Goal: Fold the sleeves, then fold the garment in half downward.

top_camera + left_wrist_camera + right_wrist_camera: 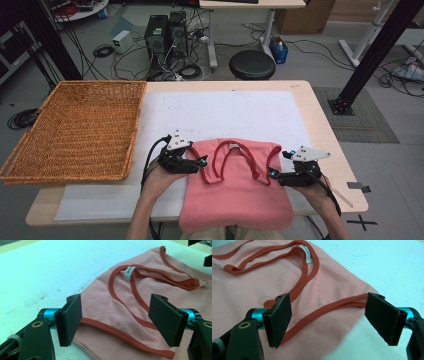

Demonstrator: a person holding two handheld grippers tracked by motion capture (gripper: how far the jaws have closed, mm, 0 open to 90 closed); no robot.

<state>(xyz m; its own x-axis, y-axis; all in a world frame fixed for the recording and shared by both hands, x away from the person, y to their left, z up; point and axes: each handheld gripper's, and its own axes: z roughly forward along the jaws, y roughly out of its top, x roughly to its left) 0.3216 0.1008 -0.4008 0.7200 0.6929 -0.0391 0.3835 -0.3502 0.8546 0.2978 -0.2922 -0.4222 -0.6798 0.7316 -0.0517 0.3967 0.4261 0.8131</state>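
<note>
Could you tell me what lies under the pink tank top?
The pink tank top lies flat on a white sheet covering the wooden table. Whatever lies directly beneath the fabric is hidden.

no readable text

nothing can be read here. the small white label [129, 273] sewn inside the neckline of the pink top [150, 322] carries a dark mark, too small and blurred to make out in the left gripper view, and in the right gripper view the same label [308, 254] stays illegible.
</note>
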